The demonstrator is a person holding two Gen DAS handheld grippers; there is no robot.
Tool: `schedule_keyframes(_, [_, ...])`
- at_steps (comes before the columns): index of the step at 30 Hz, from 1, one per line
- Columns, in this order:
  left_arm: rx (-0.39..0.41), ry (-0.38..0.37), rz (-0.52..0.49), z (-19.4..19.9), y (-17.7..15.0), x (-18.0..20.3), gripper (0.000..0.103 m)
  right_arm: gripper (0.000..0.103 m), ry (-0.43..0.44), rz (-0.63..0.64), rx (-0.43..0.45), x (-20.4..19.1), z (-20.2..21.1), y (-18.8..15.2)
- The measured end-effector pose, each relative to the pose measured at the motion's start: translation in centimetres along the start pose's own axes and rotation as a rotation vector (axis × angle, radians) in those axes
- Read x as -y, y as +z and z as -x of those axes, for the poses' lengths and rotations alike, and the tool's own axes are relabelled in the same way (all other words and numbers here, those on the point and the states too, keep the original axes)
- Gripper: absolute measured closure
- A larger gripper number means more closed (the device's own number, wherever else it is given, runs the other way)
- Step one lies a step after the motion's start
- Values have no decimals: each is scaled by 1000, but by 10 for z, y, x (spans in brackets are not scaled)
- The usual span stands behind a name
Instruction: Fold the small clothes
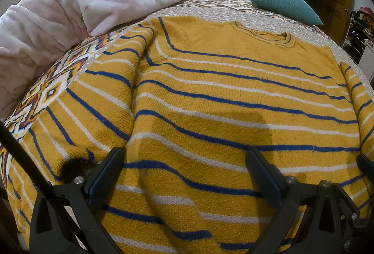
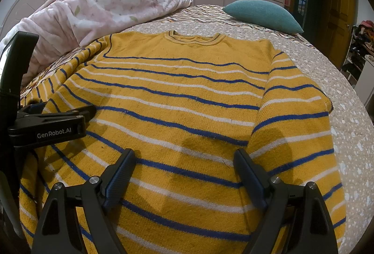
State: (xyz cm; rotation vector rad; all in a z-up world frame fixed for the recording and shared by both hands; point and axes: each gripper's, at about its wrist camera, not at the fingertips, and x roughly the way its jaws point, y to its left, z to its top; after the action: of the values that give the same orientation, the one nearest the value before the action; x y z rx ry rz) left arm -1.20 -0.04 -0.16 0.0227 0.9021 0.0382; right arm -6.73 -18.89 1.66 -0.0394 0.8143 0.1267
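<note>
So the mustard-yellow sweater (image 2: 177, 99) with blue and white stripes is lying flat on the bed (image 2: 346, 118), front up, neckline on the far side from both hand-held grippers and the hem end right under them. One sleeve lies folded in along the body, just past the right hand-held gripper (image 2: 184, 167) on its right. The other sleeve spreads outward past the left hand-held gripper (image 1: 184, 167), off to its left, with the cuff sitting just beside its left finger.

Both hand-held grippers hover over the lower part of the sweater, angled down at it. Right one has its jaws spread wide, nothing between the pads but the knit below, not pinching anything. Left one looks the same: jaws apart, released, no fabric caught. In the right wrist view the left one shows from the side, just to the left.

Further out, beyond the sweater on the left, there's a bunched pink floral blanket (image 2: 98, 10). Far ahead and to the right sits a teal pillow (image 2: 261, 14). The patterned bedspread (image 1: 53, 88) shows around the edges.
</note>
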Motion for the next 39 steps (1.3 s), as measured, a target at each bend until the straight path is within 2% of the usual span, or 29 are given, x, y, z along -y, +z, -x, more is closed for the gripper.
schedule_keyframes(25, [1, 0, 0, 0, -1, 0, 0, 14, -1, 2, -2, -1, 0, 1])
schedule_keyframes(39, [1, 0, -1, 0, -1, 0, 0, 11, 31, -4, 8, 1, 3, -2])
